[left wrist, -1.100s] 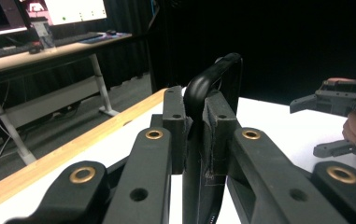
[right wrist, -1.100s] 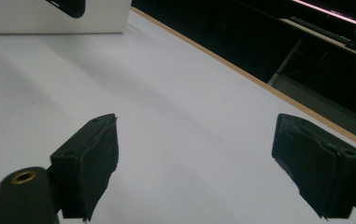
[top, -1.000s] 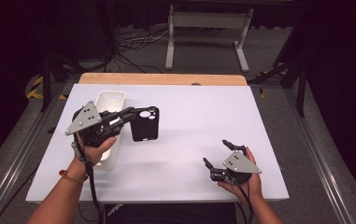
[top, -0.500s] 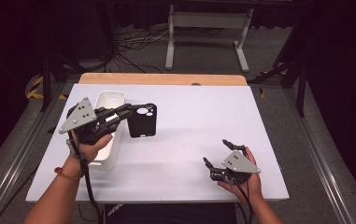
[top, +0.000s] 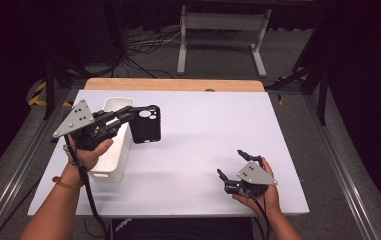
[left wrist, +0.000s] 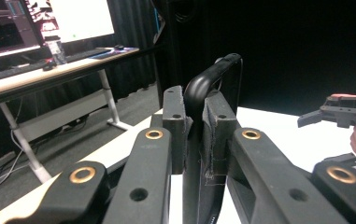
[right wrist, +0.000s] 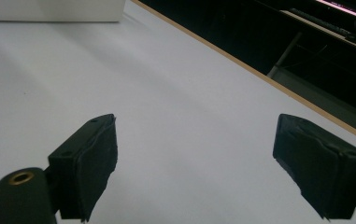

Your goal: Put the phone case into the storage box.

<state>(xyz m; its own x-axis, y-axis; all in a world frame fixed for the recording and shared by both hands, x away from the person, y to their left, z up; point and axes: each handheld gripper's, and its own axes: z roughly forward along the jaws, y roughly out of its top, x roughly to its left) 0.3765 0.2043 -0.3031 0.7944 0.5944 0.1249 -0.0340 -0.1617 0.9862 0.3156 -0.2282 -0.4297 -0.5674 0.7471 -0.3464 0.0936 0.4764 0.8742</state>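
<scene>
1. A black phone case (top: 145, 125) is clamped in the black left gripper (top: 128, 114), which carries a grey three-cornered plate.
2. A plain white bin (top: 113, 150) stands on the white table (top: 203, 135), whose far edge is light wood.
3. The black right gripper (top: 234, 167) has brass-coloured rivets.
4. An orange band circles the left wrist.

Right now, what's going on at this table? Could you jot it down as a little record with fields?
Surface: white table
Left gripper: shut on the black phone case, gripping its edge
Phone case: lifted off the table, beside the white bin
White bin: on the table's left side, under the left hand
Right gripper: jaws wide open, nothing between them, low at the table's near right
Likely next move: case goes into the bin, though that's a guess
</scene>
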